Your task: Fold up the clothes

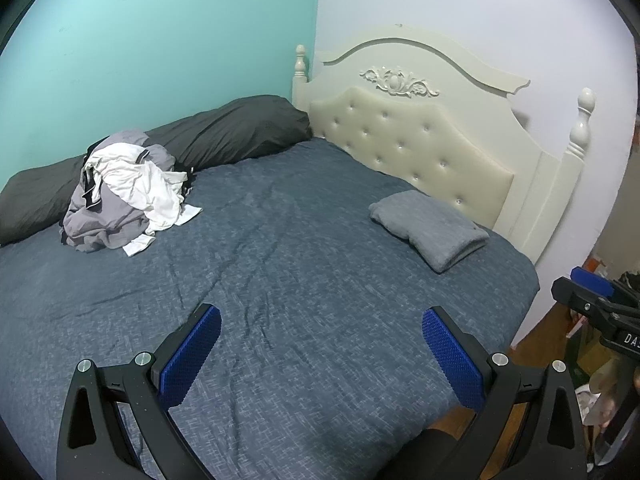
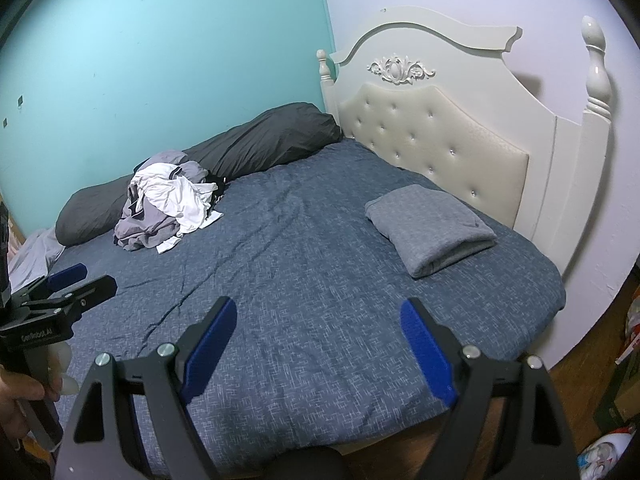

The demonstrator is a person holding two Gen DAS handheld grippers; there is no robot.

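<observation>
A rumpled pile of grey and white clothes (image 1: pixel 124 196) (image 2: pixel 168 204) lies at the far left of the bed, against a dark pillow. Near the headboard on the right rests a folded grey garment (image 1: pixel 430 228) (image 2: pixel 430 232). My left gripper (image 1: pixel 322 316) hovers over the near part of the blue bedsheet (image 1: pixel 304 248), open, with nothing between its blue pads (image 1: pixel 192 356). My right gripper (image 2: pixel 320 308) hangs beside it over the sheet (image 2: pixel 304 264), also open and holding nothing. Each gripper shows at the edge of the other's view: the right one (image 1: pixel 576 286), the left one (image 2: pixel 86 278).
A long dark grey pillow (image 1: pixel 224 132) (image 2: pixel 260 140) runs along the teal wall. The cream tufted headboard (image 1: pixel 412 136) (image 2: pixel 436 128) stands at the right. Boxes and clutter (image 2: pixel 624 392) sit on the wooden floor to the right of the bed. A hand (image 2: pixel 16 396) grips the left tool's handle.
</observation>
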